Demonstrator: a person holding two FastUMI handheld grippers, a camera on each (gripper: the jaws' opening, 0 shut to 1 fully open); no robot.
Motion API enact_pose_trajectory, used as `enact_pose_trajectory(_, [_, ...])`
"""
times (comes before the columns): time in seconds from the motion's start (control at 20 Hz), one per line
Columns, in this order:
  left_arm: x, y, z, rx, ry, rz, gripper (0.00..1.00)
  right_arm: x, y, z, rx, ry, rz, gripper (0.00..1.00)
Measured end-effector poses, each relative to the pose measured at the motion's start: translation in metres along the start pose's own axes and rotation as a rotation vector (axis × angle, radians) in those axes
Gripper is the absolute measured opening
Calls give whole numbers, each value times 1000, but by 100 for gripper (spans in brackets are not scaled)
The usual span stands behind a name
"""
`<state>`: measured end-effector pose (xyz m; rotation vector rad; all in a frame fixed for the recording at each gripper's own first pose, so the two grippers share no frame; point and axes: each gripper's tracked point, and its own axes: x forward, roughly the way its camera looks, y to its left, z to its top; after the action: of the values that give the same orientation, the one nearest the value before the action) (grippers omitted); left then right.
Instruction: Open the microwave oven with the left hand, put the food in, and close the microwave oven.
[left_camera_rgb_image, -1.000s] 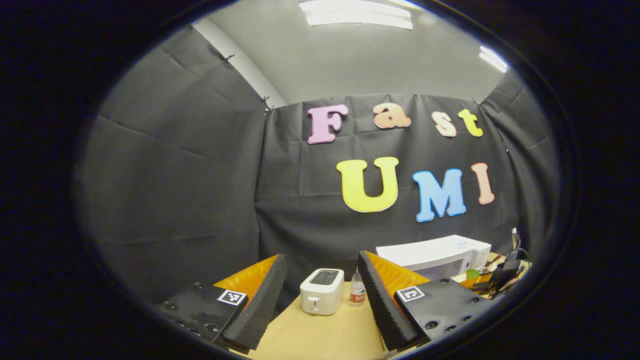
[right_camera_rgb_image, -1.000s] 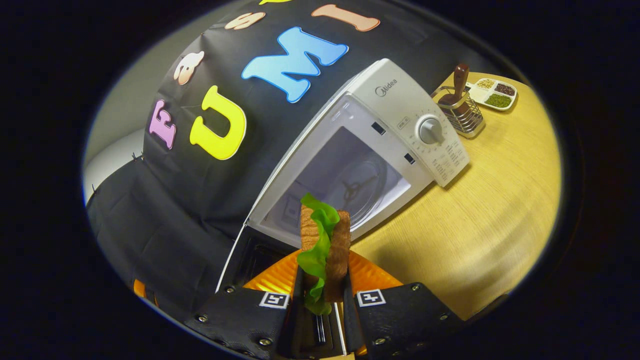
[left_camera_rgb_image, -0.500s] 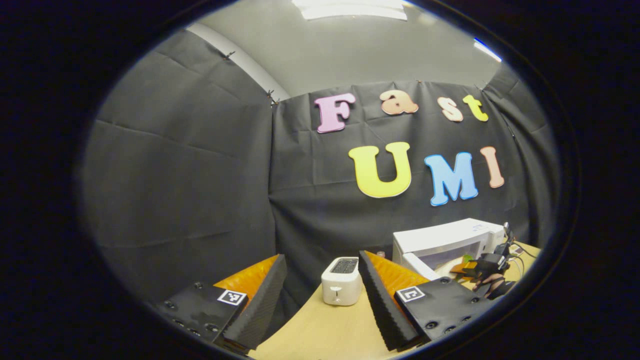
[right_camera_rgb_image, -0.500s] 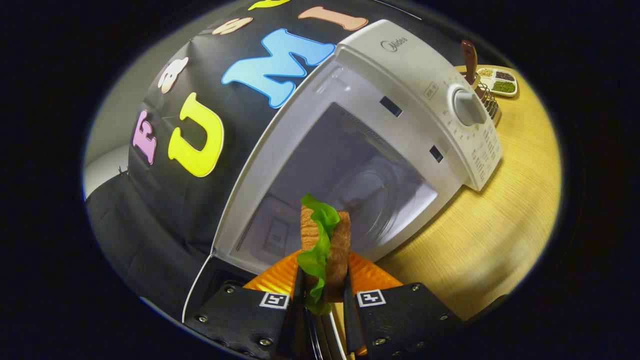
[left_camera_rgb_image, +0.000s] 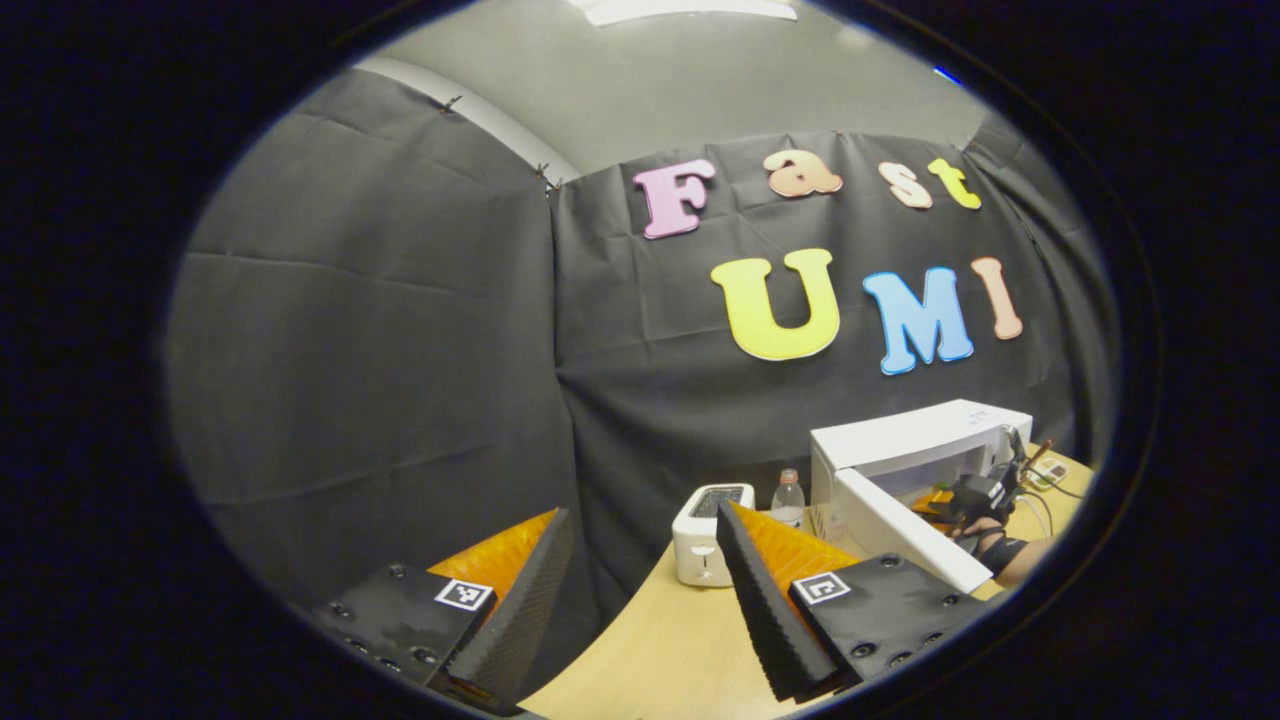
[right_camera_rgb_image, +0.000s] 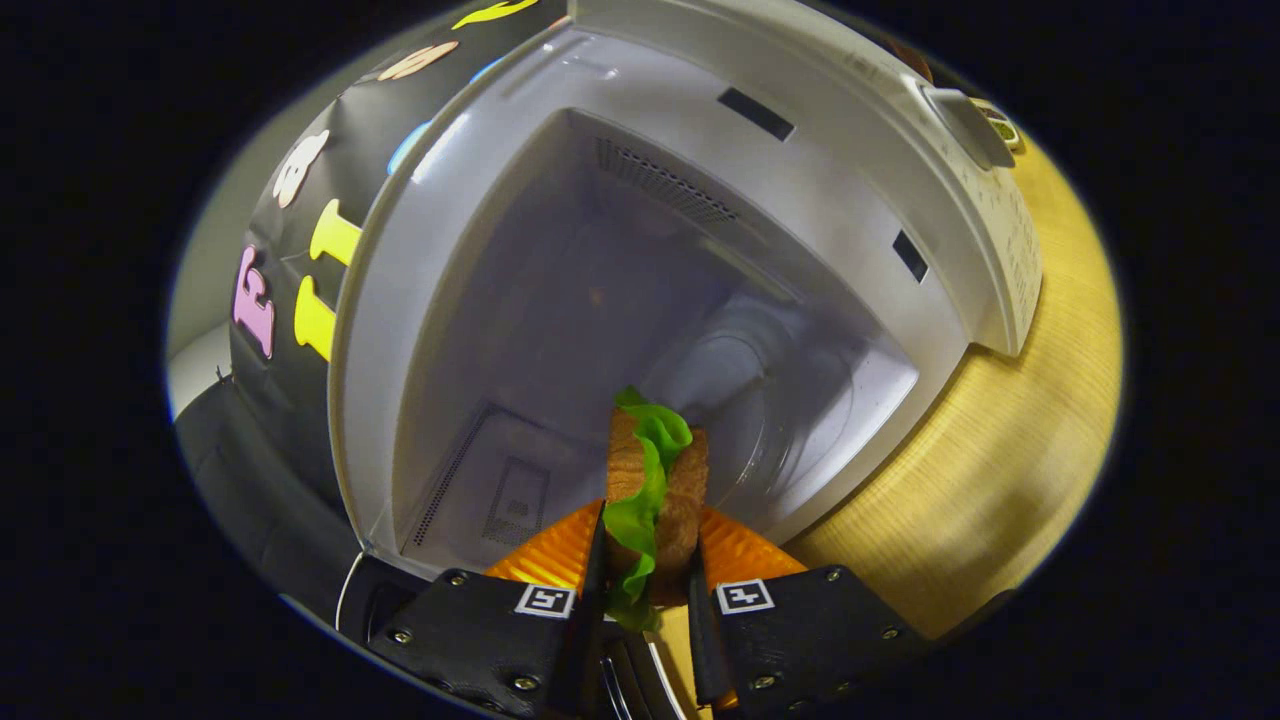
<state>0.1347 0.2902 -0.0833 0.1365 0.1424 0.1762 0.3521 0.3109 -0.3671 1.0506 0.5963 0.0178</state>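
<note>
You are on the loading step: your right gripper (right_camera_rgb_image: 645, 590) is clamped on the sandwich (right_camera_rgb_image: 655, 485), low in the frame at the mouth of the open microwave (right_camera_rgb_image: 660, 260). Next, reach in over the glass plate (right_camera_rgb_image: 760, 400) and let go. Your left gripper (left_camera_rgb_image: 640, 600) waits with fingers apart near the toaster (left_camera_rgb_image: 708, 520). The door (left_camera_rgb_image: 905, 530) shows at lower right; the plate's near edge seems hidden.

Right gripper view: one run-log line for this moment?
stage: inserting | right gripper: shut on sandwich at microwave mouth | door: open | left gripper: open, idle
</note>
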Motion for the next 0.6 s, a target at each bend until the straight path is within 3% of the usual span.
enact_pose_trajectory(0.2, [2,0,-3,1,-3,0,92,-8,-21,23,-212,-77,-130,56])
enact_pose_trajectory(0.25, [3,-1,-3,-5,-3,-2,95,-13,-27,26,-253,-85,-164,75])
enact_pose_trajectory(0.35, [6,-4,-8,-23,1,-8,95,-18,-31,34,-309,-97,-217,98])
enact_pose_trajectory(0.5, [9,-15,-20,-42,13,-26,92,-34,-41,53,-442,-146,-289,98])
enact_pose_trajectory(0.6, [9,-23,-26,-49,12,-40,96,-51,-43,64,-501,-153,-312,98])
